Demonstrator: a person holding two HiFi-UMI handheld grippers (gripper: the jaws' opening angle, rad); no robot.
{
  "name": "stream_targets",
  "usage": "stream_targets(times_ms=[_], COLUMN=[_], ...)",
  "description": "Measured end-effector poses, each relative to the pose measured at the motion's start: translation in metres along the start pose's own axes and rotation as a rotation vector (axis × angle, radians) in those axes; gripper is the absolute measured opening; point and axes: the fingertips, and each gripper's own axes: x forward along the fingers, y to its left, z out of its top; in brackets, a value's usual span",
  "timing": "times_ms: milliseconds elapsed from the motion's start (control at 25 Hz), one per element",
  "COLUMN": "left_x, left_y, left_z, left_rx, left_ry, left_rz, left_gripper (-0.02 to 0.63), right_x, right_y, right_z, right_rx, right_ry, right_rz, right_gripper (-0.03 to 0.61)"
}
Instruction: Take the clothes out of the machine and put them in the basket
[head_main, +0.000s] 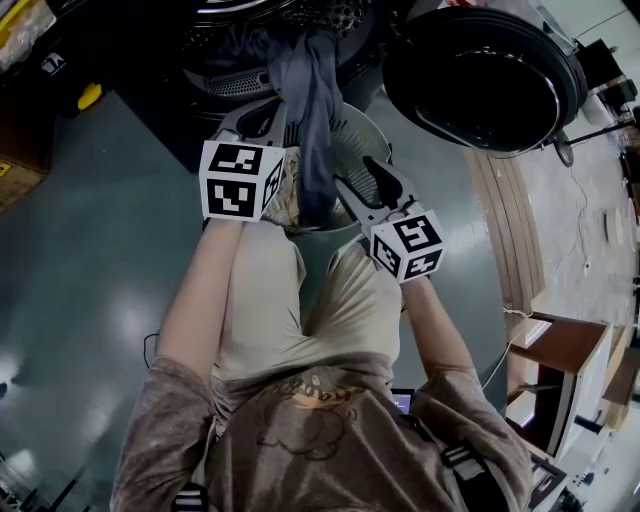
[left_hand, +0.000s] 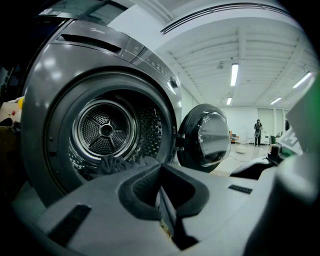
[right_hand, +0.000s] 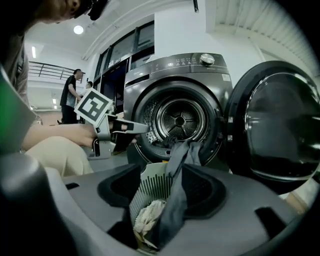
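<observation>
The grey front-loading machine (right_hand: 177, 75) stands with its drum (left_hand: 105, 130) open and dark clothes (left_hand: 115, 164) lying at the drum's lip. A long dark grey-blue garment (head_main: 315, 110) hangs from the drum mouth down into the white slatted basket (right_hand: 150, 187), which also holds a pale crumpled cloth (right_hand: 147, 217). My right gripper (right_hand: 162, 175) sits over the basket, open, with the garment (right_hand: 177, 200) draped between its jaws along the right one. My left gripper (head_main: 268, 112) is shut with nothing in it, pointing at the drum just left of the garment.
The round machine door (head_main: 480, 75) swings open to the right of the basket (head_main: 365, 125). A brown side table (head_main: 565, 360) stands at the right. Wooden boards (head_main: 510, 220) lie on the floor beside the door. People stand far off (right_hand: 70, 95).
</observation>
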Motion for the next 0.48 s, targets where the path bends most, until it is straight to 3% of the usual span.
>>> stream_targets(times_ms=[320, 480], left_x=[-0.004, -0.009], left_y=[0.001, 0.009], left_z=[0.002, 0.002], left_rx=[-0.005, -0.019], left_ry=[-0.004, -0.009], left_rz=[-0.009, 0.004], left_gripper=[0.008, 0.008], right_x=[0.093, 0.160], right_y=[-0.030, -0.053], right_z=[0.027, 0.048], right_rx=[0.042, 0.024], right_ry=[-0.008, 0.016], right_rz=[0.045, 0.020], right_gripper=[0.365, 0.422])
